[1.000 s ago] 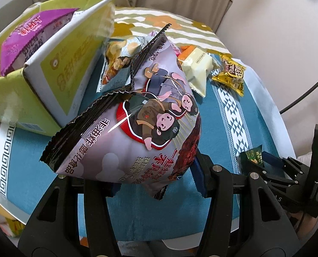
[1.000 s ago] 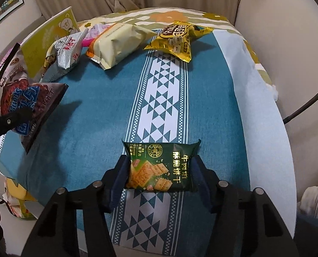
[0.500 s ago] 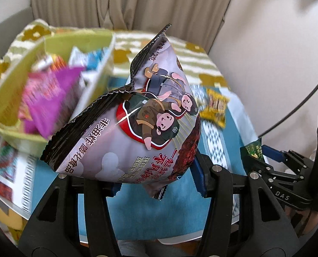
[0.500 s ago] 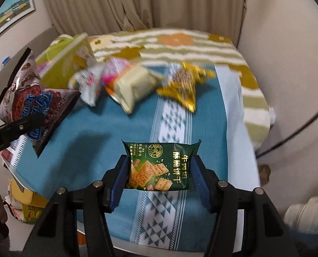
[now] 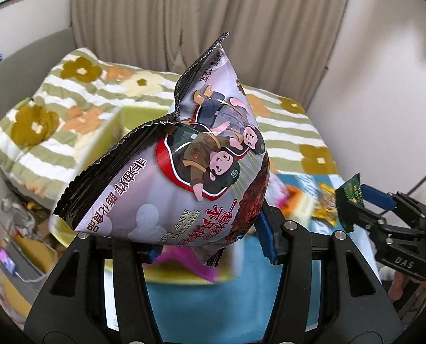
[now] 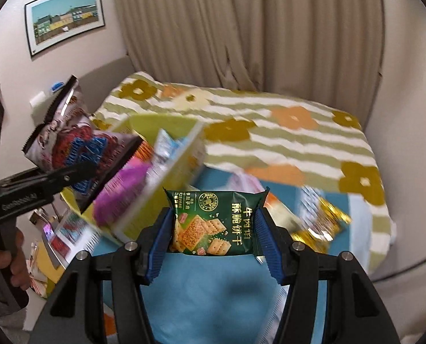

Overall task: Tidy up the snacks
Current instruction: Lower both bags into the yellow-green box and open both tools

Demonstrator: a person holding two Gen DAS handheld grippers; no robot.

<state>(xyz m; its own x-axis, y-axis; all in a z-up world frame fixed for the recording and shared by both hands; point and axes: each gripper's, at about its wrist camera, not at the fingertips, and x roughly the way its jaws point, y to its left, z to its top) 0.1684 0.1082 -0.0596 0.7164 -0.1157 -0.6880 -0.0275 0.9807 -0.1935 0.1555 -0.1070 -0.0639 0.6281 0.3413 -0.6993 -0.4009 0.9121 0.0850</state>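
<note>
Mid-carry toward the yellow-green box (image 6: 167, 172): left gripper (image 5: 207, 238) clamped on the purple snack bag (image 5: 170, 172) above it, right gripper (image 6: 213, 229) clamped on the green cracker packet (image 6: 215, 223) beside it, next needing lowering and release inside.

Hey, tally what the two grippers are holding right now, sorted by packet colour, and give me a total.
Grey and black snack bag, clamped in the left gripper: 1
Green cracker packet, clamped in the right gripper: 1
Total held: 2
</note>
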